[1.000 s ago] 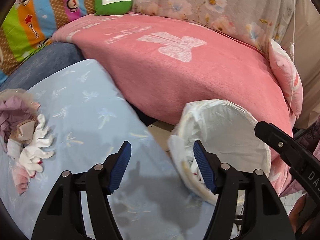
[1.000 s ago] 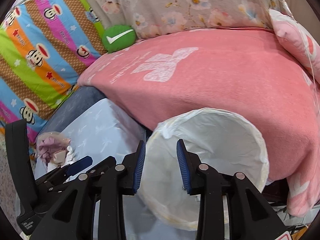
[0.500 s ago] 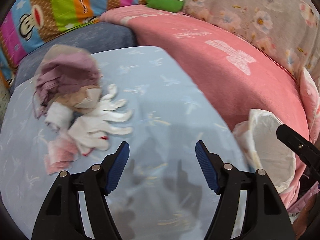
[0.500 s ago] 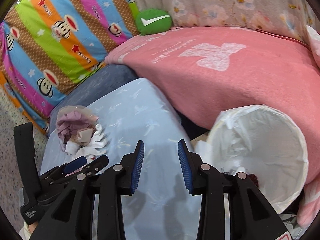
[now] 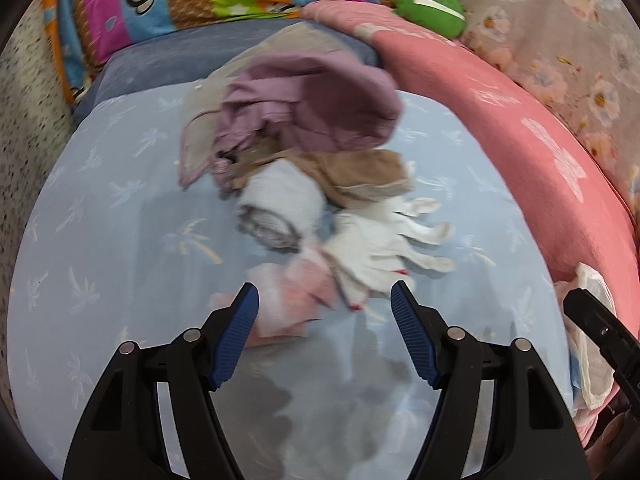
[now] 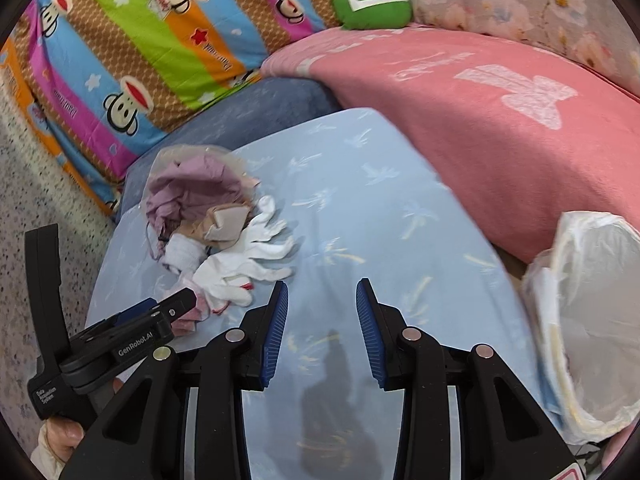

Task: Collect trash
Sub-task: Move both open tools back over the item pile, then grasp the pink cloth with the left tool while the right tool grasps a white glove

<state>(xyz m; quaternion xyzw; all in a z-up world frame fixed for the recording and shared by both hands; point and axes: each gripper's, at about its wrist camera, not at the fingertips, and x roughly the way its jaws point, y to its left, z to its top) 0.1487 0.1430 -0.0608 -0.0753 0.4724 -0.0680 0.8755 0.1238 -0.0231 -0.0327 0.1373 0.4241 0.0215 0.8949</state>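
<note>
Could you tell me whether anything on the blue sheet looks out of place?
Yes: a jumbled heap of purple cloth, white gloves and pink scraps lies on the blue sheet, outside the lined bin, which lies tipped on its side.

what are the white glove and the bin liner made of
White glove: looks like knitted cotton, matte and limp, its fingers flopping, with a red-trimmed cuff. Bin liner: thin translucent white plastic, slightly glossy and crinkled where it folds over the rim.

- I've swung both grippers off the bin [image 6: 592, 320] toward the rag pile [image 5: 304, 184].
- Left gripper [image 5: 324, 312] now hovers empty at the pile's near edge.
- Right gripper [image 6: 322, 304] jaws have just been opening, nothing between them.
</note>
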